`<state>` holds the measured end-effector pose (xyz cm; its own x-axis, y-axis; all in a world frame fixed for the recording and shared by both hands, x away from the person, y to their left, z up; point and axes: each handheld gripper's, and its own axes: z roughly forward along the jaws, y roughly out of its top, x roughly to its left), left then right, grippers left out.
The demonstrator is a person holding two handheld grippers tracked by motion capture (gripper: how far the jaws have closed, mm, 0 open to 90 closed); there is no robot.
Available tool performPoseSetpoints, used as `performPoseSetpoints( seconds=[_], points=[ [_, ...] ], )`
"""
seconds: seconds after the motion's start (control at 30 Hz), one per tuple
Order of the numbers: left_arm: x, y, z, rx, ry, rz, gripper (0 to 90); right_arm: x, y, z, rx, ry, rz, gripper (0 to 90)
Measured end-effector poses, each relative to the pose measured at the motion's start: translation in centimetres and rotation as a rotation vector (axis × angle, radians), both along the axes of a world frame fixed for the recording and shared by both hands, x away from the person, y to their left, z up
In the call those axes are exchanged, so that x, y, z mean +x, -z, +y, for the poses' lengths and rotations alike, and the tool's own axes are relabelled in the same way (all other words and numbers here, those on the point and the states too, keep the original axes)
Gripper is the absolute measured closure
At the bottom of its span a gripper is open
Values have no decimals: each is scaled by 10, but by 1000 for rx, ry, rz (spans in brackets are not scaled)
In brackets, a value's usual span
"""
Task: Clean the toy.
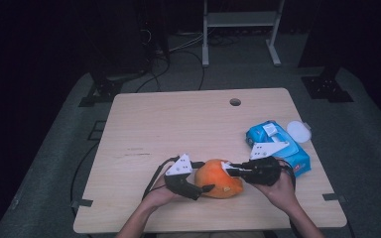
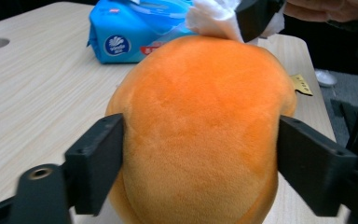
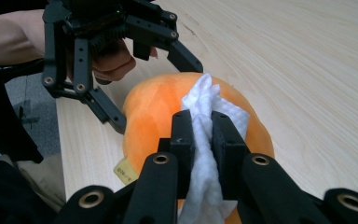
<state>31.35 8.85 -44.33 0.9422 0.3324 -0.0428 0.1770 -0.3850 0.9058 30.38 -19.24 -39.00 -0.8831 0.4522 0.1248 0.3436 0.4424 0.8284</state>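
An orange plush toy point(image 1: 220, 178) sits on the tabletop point(image 1: 178, 124) close to the near edge, a little right of the middle, with a small yellow tag point(image 2: 302, 84) lying on the wood beside it. The left gripper point(image 1: 202, 190) comes at the toy from its left side, and its two black jaws stand wide apart, one on each flank of the soft body. In the left gripper view the jaw faces lie right at the plush surface on either side without visibly denting it, so the toy sits between them rather than squeezed. The right gripper point(image 1: 229, 170) reaches in from the toy's right, its jaws pressed together on a crumpled white wipe point(image 3: 208, 140). The wipe bunches up above the jaw tips and hangs down below them, and its upper end lies against the top of the orange plush. In the left gripper view the same white wad rests on the crown of the toy, under the dark tip of the other gripper. A blue pack of wipes point(image 1: 278, 146) lies near the right edge of the tabletop, beyond the right hand point(image 1: 278, 191), and a round white lid point(image 1: 298, 131) rests just beside it, at that edge. A round hole point(image 1: 235, 102) is cut into the tabletop near its far edge.
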Motion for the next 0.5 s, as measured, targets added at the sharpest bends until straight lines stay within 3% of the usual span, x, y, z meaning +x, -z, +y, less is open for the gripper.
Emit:
performPoseSetpoints(
  seconds=[0.07,0.13,0.23,0.3,0.37,0.5],
  points=[
    [4,2,1,-8,-28,49,86,3,3,-4,1,11,7,799],
    [5,4,2,-18,-24,88,85,5,4,-10,22,25,30,799],
    [3,0,0,-16,-10,59,203,2,2,-7,31,14,26,800],
    [0,-3,-1,-11,3,32,223,-2,-1,1,32,-15,8,799],
    [0,-3,0,-17,8,35,214,-4,-4,5,15,-29,-11,799],
    [7,4,-1,-38,-16,136,83,-2,0,0,-2,-15,-6,799]
  ],
)
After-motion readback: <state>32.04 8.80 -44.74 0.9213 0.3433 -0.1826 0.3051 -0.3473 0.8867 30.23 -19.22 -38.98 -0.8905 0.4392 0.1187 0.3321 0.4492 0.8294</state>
